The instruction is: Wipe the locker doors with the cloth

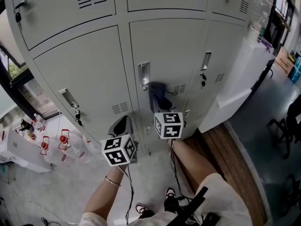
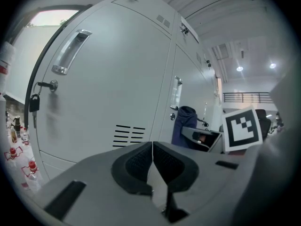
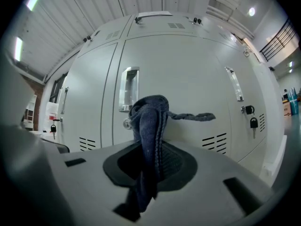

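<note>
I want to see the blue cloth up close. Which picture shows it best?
The right gripper view: the cloth fills the middle, pinched in the right gripper. The head view shows it small, before the middle locker door. The left gripper view shows it far off, partly hidden.

Dark blue cloth against pale grey locker doors.

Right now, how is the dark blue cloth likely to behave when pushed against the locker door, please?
Probably floppy: the cloth droops over the right tool, one end trailing. Likely light, as a pinch holds it; it should flatten against the locker door.
</note>
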### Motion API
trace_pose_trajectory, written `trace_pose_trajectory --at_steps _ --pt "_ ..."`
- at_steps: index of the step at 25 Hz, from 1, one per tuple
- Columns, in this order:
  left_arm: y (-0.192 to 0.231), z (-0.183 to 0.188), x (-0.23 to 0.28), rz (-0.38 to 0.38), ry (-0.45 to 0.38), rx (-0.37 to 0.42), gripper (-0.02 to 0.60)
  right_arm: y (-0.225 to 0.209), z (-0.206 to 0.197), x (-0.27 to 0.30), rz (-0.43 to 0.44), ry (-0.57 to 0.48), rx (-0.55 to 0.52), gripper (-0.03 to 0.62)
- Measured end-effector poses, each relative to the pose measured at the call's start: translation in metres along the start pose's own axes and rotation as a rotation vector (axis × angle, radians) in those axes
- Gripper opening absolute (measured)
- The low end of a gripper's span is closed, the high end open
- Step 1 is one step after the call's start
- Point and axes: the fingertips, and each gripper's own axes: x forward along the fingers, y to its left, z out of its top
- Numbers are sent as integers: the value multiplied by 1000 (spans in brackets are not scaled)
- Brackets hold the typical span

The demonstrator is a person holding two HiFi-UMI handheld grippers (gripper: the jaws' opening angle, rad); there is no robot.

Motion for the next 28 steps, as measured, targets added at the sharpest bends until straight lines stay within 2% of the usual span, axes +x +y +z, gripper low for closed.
trace_pose_trajectory --at_steps 14,28 --pt "-62 -8 42 -40 21 21 9 -82 4 -4 -30 -10 12 49" --pt "-125 -25 89 -84 52 40 9 -188 3 -13 -146 -16 40 49"
